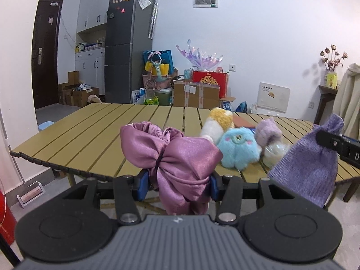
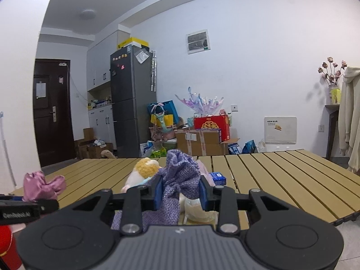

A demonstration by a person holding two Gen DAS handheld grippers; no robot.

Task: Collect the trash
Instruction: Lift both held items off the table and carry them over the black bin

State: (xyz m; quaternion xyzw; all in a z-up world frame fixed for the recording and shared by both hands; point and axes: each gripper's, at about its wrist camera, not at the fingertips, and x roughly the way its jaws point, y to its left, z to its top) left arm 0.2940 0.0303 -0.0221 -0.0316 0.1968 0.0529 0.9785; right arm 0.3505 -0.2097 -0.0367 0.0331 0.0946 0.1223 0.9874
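Note:
My left gripper point(image 1: 179, 185) is shut on a shiny pink satin pouch point(image 1: 173, 155), held above the near edge of the slatted table point(image 1: 94, 130). My right gripper point(image 2: 181, 194) is shut on a purple knitted pouch point(image 2: 182, 173); the left wrist view shows that pouch point(image 1: 310, 168) hanging at the right. The pink satin pouch point(image 2: 42, 185) appears at the left of the right wrist view. On the table lie a blue plush toy point(image 1: 238, 148), a yellow-and-white plush point(image 1: 219, 121), a small lilac plush point(image 1: 267, 132) and a crumpled clear plastic wrapper point(image 1: 275, 151).
A small blue carton point(image 2: 217, 177) lies on the table behind the purple pouch. Beyond the table stand a grey fridge point(image 1: 128, 51), stacked cardboard boxes point(image 1: 195, 94) with a red gift box point(image 1: 210, 78), and a dark door point(image 1: 46, 54). A cream coat point(image 2: 351, 117) hangs at the right.

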